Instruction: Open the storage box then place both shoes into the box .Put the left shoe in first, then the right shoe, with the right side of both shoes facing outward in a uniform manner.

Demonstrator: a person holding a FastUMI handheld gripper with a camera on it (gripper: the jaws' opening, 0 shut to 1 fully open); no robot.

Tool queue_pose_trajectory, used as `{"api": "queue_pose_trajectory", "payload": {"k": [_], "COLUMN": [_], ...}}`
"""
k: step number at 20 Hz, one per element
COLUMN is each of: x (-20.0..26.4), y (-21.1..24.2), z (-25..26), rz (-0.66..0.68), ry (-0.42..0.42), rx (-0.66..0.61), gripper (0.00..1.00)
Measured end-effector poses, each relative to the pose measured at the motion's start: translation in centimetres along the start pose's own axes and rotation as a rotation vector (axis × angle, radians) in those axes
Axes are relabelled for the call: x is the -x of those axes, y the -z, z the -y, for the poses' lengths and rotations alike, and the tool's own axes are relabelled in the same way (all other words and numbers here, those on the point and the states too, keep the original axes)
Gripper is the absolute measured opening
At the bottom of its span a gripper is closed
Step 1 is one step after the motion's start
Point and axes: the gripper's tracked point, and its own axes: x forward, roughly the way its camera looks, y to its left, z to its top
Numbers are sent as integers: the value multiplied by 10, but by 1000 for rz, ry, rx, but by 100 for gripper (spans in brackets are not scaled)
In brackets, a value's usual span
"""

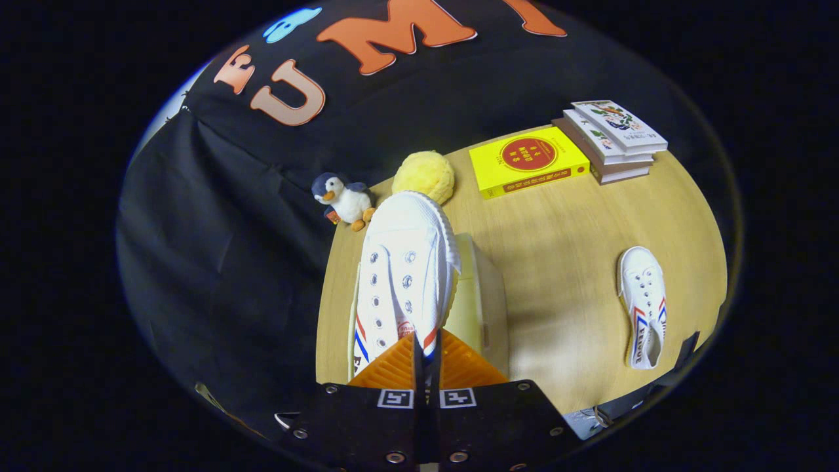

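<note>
Gripper [426,357]: fingers closed nearly together, clamped on the heel edge of a white canvas sneaker [403,275]. Thin strip of shoe fabric visible between the two fingers; both appear to press on it.

Held sneaker: toe points away from the gripper, eyelets facing up, no laces visible; red and blue stripes on its sides near the heel. It hangs over the storage box [482,295], a pale cream box partly hidden beneath it, seen just right of the shoe. Whether the box lid is open cannot be told.

Second white sneaker [643,308]: lies on the wooden table [564,262], well apart to the right of the box, toe toward the far side, same red and blue stripes.

Far side of table: penguin plush [344,200] at left, yellow plush ball [425,176] just beyond the held shoe's toe, yellow book [529,160] to its right, stack of books [613,139] farther right.
</note>
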Motion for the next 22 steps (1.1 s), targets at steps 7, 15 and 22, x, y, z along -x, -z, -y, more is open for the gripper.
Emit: {"api": "queue_pose_trajectory", "payload": {"k": [7,15,22], "x": [-59,-104,-116], "y": [39,75,78], "z": [-24,-19,-30], "rz": [-81,-145,-160], "ry": [35,70,37], "rx": [80,59,61], "gripper": [0,0,45]}}
